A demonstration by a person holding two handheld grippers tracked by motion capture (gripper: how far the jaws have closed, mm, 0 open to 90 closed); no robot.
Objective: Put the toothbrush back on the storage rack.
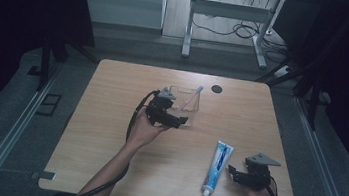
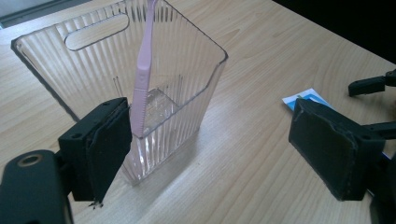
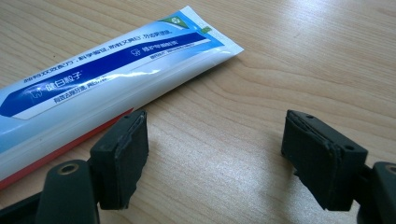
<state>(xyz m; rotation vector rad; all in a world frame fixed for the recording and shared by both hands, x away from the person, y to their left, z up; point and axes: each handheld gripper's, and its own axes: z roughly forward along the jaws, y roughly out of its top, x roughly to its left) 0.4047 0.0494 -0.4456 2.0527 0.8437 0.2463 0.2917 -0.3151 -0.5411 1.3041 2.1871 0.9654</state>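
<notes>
Your wooden table (image 1: 109, 120) carries a clear ribbed bin (image 2: 93, 70) near its middle, with a pink toothbrush (image 2: 142, 70) leaning upright inside it. A blue-and-white toothpaste tube (image 1: 217, 167) lies flat toward your right side, well apart from the bin. Your left gripper (image 2: 205, 144) sits just beside the bin, jaws apart with nothing between them. Your right gripper (image 3: 215, 154) rests just beside the tube, jaws apart and holding nothing.

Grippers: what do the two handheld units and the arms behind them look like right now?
Both the left gripper and the right gripper are black, each topped by a grey three-cornered plate and trailing a black cable. Their jaws are blocky with dark padded faces. The forearms are bare, no sleeves visible.
</notes>
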